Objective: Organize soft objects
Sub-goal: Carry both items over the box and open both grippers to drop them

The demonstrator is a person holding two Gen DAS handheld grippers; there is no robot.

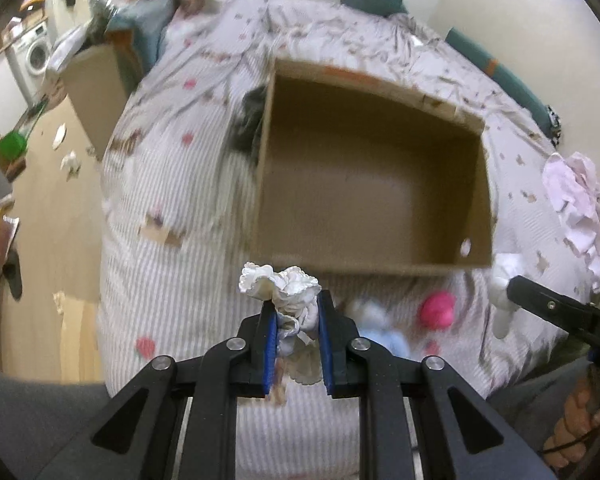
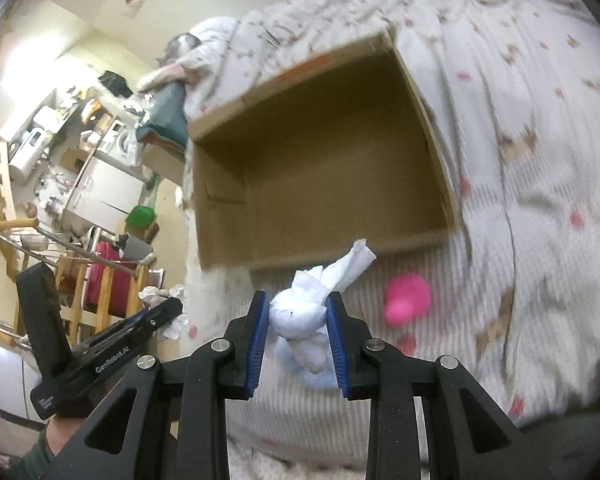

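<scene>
- The left tool pinches a crumpled white tissue wad between its blue pads, held above the striped, patterned bedspread.
- The right tool is clamped on a twisted white tissue, one loose end sticking up towards the box.
- An open cardboard box sits on the bed just beyond both tools; nothing shows inside it.
- A pink soft object lies on the bedspread near the box, with a pale blue one beside it.
- More crumpled pinkish paper lies at the bed's right edge.
</scene>
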